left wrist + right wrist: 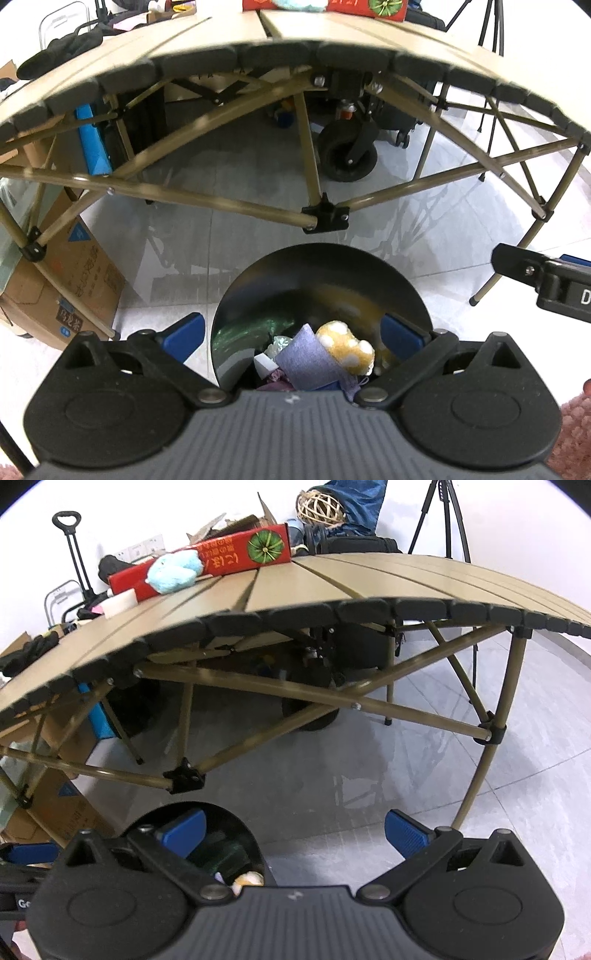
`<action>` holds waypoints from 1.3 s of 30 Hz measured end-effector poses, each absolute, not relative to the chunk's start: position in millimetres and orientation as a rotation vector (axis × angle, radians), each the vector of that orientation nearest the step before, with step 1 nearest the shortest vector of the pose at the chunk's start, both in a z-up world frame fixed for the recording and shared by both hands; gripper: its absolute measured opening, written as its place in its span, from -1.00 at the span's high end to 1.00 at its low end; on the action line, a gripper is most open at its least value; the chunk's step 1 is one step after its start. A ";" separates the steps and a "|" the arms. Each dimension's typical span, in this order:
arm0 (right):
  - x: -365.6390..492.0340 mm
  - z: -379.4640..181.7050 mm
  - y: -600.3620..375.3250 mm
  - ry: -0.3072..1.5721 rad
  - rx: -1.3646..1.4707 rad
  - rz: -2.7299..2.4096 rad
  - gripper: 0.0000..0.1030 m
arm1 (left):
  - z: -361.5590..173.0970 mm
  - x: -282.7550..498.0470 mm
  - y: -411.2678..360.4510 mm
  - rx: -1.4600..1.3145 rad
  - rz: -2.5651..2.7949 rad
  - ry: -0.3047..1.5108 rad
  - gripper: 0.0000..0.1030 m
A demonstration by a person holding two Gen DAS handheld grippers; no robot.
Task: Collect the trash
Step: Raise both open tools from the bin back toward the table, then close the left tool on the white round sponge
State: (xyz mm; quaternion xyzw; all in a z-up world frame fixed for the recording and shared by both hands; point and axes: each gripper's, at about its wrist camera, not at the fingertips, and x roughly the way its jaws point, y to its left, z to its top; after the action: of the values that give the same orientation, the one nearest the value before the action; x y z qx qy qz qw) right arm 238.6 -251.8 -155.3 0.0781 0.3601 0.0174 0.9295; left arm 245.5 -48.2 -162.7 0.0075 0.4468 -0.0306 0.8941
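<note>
The tan slatted folding surface (369,579) with its black edge caps fills most of the room ahead, and it is the thing to judge by. At its far edge lies a long red cardboard box with a green fruit print (207,559), with a fluffy pale-blue wad (173,572) against the box's near side and a small white block (118,603) just left of the box. Those 2 smaller pieces look to me like trash not yet gathered, though the rest of the top is bare.

Below the near edge of that surface, on the grey tiled floor, stands the round black bin (321,273). Inside it lie a purple scrap of cloth (306,362), a yellow-and-white spongy lump (347,347) and some crinkled green wrapping (243,332), so part of the job seems done.

The left tool (291,334) hangs over the bin mouth, jaws spread wide, holding nothing. The right tool (295,832) sits just right of the bin, equally wide and empty.
</note>
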 end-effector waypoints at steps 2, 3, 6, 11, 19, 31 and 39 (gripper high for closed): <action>237.4 -153.0 -250.2 0.726 0.163 0.046 -1.00 | -159.3 243.9 -46.6 0.002 -0.076 0.927 -1.00; 236.7 -151.9 -249.4 0.719 0.163 0.049 -1.00 | -157.8 242.5 -46.0 -0.002 -0.079 0.924 -1.00; 233.2 -146.8 -248.3 0.689 0.174 0.063 -1.00 | -150.7 237.7 -43.3 -0.008 -0.084 0.905 -1.00; 224.4 -136.5 -245.9 0.624 0.203 0.095 -1.00 | -131.7 223.7 -34.4 -0.028 -0.088 0.844 -1.00; 204.2 -113.1 -235.5 0.462 0.202 0.159 -1.00 | -100.2 209.7 -19.2 -0.032 -0.035 0.706 -1.00; 201.9 -67.3 -221.5 0.251 0.178 0.222 -1.00 | -51.3 214.8 1.6 -0.061 0.002 0.542 -1.00; 233.0 -34.4 -211.5 0.158 0.179 0.226 -1.00 | -18.1 250.5 9.5 -0.052 0.013 0.488 -1.00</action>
State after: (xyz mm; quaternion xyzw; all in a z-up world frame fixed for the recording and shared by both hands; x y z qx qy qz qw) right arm 233.0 -211.5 -34.4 0.0890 0.0784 0.1125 0.9865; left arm 250.5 9.5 -18.1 -0.0257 0.2417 0.0066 0.9700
